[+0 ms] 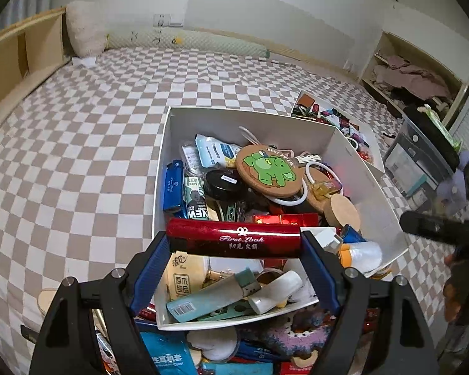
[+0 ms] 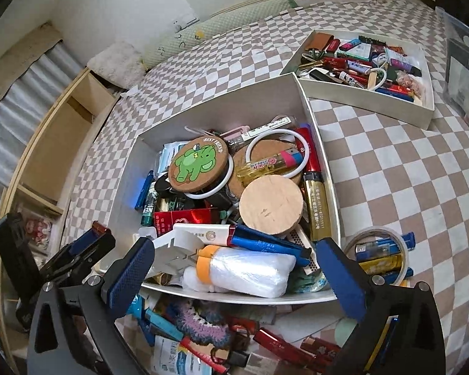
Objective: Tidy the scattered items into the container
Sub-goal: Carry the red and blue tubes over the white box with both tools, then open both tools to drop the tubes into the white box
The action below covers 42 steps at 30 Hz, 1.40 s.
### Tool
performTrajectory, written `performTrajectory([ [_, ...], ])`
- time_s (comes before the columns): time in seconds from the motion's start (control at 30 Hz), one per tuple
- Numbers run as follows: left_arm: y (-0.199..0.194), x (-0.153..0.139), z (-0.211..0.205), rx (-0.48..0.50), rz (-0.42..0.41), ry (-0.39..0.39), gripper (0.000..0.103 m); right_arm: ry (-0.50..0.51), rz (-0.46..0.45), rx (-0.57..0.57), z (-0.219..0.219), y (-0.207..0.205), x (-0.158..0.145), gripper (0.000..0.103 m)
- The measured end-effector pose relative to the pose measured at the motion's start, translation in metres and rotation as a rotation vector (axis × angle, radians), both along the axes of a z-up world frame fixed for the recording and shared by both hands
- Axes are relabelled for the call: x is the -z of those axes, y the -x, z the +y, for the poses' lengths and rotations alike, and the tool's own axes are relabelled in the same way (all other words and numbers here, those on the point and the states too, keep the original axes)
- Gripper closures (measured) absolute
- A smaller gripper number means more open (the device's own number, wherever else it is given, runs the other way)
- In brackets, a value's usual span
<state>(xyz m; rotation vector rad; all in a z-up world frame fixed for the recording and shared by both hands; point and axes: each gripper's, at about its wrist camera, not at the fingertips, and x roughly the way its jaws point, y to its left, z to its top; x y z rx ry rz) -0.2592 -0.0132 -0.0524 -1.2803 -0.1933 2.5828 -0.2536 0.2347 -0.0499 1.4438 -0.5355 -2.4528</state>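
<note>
The white box (image 1: 253, 122) on the checkered bed is piled with small items: lighters, a cork coaster with a green elephant (image 1: 269, 168) and a round wooden lid (image 2: 272, 204). My left gripper (image 1: 234, 245) is shut on a red lighter (image 1: 222, 234), held lengthwise between the blue pads over the box's near end. My right gripper (image 2: 236, 256) stands open above the near end of the box (image 2: 222, 109); a white plastic-wrapped item with an orange cap (image 2: 247, 268) lies below it, untouched. In the right wrist view the left gripper (image 2: 87, 243) shows at the left.
Loose items (image 2: 203, 322) lie scattered on the bed in front of the box. A tape roll (image 2: 378, 234) ringing some lighters sits to its right. A second white box (image 2: 422, 115) of items stands further back. A wooden bed frame (image 2: 47, 156) runs along the left.
</note>
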Motion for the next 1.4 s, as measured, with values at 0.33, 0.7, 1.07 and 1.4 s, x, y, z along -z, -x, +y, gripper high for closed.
performTrajectory([
  [0.33, 0.027, 0.008, -0.002, -0.082, -0.074, -0.043, 0.021, 0.009, 0.003, -0.01, -0.004, 0.001, 0.002, 0.0],
  [0.7, 0.047, 0.019, 0.008, -0.108, -0.124, -0.055, 0.007, 0.015, -0.001, -0.016, -0.005, 0.003, 0.003, 0.0],
  [1.07, 0.031, 0.009, 0.006, -0.109, -0.077, -0.012, 0.004, 0.024, 0.0, -0.022, -0.003, -0.002, 0.004, 0.0],
  [1.4, 0.011, -0.007, 0.005, -0.095, -0.041, 0.018, 0.004, 0.021, 0.024, -0.023, -0.004, -0.016, -0.009, 0.0],
])
